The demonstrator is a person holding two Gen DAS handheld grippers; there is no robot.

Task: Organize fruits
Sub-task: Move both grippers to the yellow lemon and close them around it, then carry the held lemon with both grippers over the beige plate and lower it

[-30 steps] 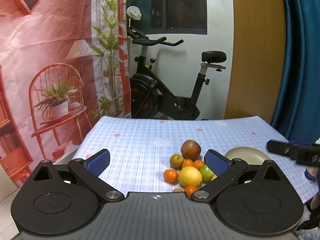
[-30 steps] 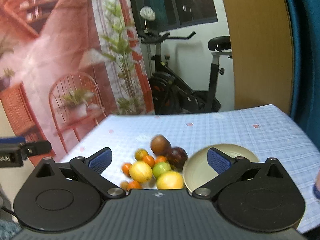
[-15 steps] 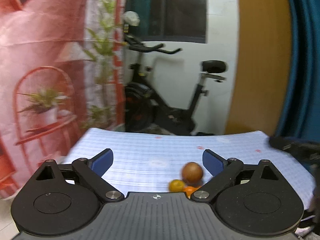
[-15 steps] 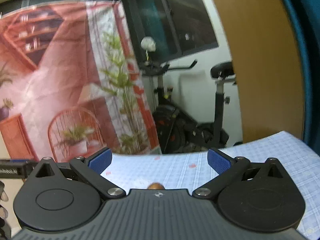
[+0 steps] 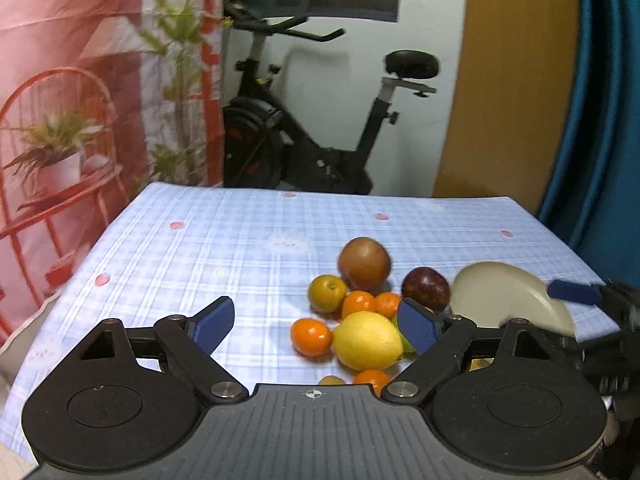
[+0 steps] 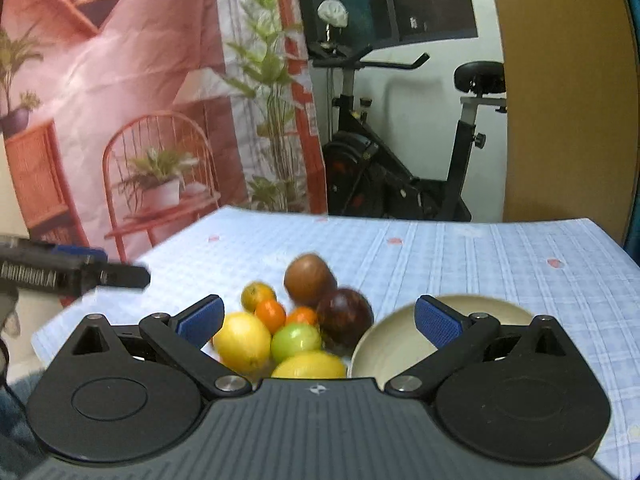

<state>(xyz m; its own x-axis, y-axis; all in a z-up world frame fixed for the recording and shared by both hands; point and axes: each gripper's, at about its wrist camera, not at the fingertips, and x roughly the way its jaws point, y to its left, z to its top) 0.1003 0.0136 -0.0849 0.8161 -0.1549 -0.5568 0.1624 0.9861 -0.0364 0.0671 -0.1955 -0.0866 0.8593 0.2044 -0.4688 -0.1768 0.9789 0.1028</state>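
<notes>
Both views have dipped back onto the fruit pile (image 5: 356,316) after showing mostly the far wall half a second ago. The left hand-held gripper (image 5: 316,322) has just been closing slightly, with nothing pressed between its jaws. The plate (image 6: 400,344) shows again beside the fruit.

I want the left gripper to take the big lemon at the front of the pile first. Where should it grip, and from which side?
Grip the lemon across its short middle, not its tapered ends, coming from above. Fruit crowds it: a small orange on one side, a green fruit on the other. The left gripper is open, and its jaws have just been closing, with nothing clamped between them.
</notes>
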